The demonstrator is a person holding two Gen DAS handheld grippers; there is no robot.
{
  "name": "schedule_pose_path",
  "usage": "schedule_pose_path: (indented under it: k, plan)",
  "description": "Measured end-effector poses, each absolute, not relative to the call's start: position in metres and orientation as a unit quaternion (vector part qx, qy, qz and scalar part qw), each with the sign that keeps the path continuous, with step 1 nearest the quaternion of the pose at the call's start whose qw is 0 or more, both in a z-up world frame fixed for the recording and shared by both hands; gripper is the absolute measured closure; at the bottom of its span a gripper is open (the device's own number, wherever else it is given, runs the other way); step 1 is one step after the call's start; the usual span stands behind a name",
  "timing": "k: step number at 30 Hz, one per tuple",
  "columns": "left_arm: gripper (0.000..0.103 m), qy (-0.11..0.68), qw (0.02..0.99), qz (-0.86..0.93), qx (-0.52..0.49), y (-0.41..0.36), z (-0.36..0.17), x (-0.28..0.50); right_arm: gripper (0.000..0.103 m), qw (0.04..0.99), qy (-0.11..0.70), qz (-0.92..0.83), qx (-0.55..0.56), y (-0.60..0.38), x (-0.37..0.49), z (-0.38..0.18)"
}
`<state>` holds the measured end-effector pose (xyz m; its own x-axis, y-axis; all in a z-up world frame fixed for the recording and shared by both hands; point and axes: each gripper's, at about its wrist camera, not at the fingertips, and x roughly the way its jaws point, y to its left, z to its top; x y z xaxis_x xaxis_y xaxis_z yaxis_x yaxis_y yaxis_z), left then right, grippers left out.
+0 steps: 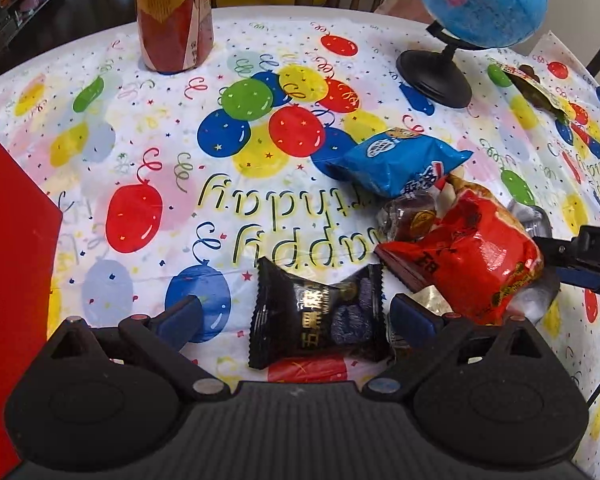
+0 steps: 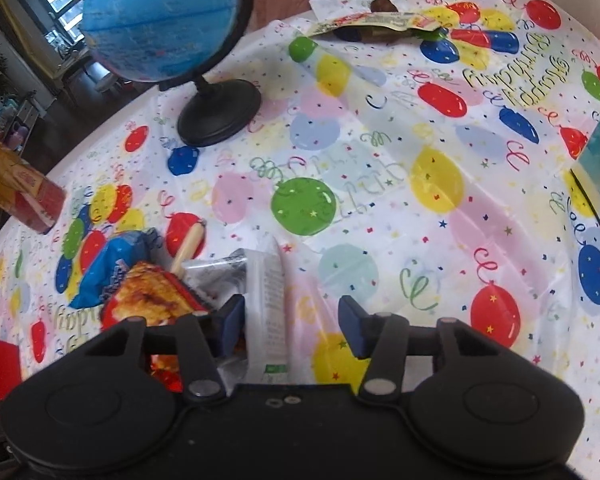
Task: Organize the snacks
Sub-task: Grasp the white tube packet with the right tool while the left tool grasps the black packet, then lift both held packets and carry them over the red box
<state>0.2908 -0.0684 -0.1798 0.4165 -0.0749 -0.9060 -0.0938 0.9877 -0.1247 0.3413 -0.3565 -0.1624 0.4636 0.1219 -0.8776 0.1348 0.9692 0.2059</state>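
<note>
1. Right now the left gripper (image 1: 296, 312) hangs with jaws apart around the black snack packet (image 1: 316, 316), which lies near the table's (image 1: 100, 92) near edge; close squarely on its middle.
2. Similarly, the right gripper (image 2: 292, 320), jaws apart, straddles the white packet (image 2: 268, 304); avoid the red bag (image 2: 152, 300) just beside it.

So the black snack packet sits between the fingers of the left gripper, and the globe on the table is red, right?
Not quite: the globe is blue, on a black stand, as the left wrist view shows and the right wrist view confirms. The rest holds: the black snack packet does lie on the tablecloth between the fingers of the left gripper, which are not pressing on it.
</note>
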Motion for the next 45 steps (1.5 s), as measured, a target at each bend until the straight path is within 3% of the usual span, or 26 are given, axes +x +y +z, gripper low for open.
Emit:
schedule_pose_path:
  k: [6,8,11,14,18,21,45]
  plan:
    - [0.018,0.536,0.842,0.000,-0.069,-0.072,-0.180,0.291,0.064,0.847,0.514,0.012,0.135,-0.353,0.341,-0.167]
    - [0.035,0.537,0.841,0.003,-0.066,-0.073,-0.178,0.291,0.071,0.848,0.511,0.018,0.138,-0.352,0.340,-0.167]
    - [0.050,0.539,0.840,0.003,-0.065,-0.073,-0.176,0.292,0.086,0.848,0.507,0.031,0.150,-0.351,0.338,-0.167]
    - [0.064,0.538,0.840,-0.007,-0.072,-0.071,-0.174,0.291,0.092,0.852,0.501,0.039,0.148,-0.349,0.333,-0.163]
    - [0.067,0.540,0.838,-0.004,-0.071,-0.067,-0.172,0.285,0.093,0.859,0.493,0.040,0.134,-0.348,0.324,-0.157]
    - [0.075,0.542,0.836,-0.004,-0.080,-0.062,-0.169,0.278,0.093,0.863,0.488,0.038,0.125,-0.352,0.313,-0.149]
    - [0.074,0.498,0.860,-0.019,-0.113,-0.019,-0.073,0.173,0.093,0.875,0.456,0.119,0.109,-0.315,0.200,-0.050]
